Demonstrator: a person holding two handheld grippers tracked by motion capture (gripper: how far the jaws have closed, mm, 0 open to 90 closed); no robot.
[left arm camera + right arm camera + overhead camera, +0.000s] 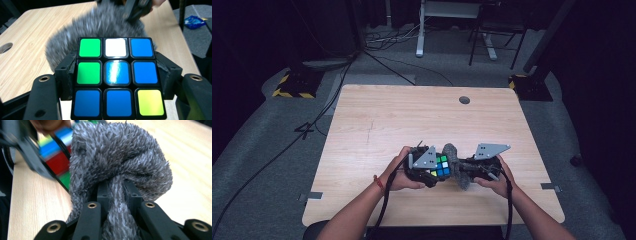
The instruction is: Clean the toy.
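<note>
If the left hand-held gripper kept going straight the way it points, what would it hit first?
Most likely the fuzzy grey cloth, directly behind the cube clamped in the left hand-held gripper; depth is unclear, and they may already touch.

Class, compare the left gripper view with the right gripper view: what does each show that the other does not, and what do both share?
Left gripper view: the puzzle cube's full face of nine stickers, clamped between its jaws, and a round hole in the table.
Right gripper view: a fold of grey fuzzy cloth pinched between its jaws, and red stickers on the cube's side.
Both: cube, cloth, wooden table.
</note>
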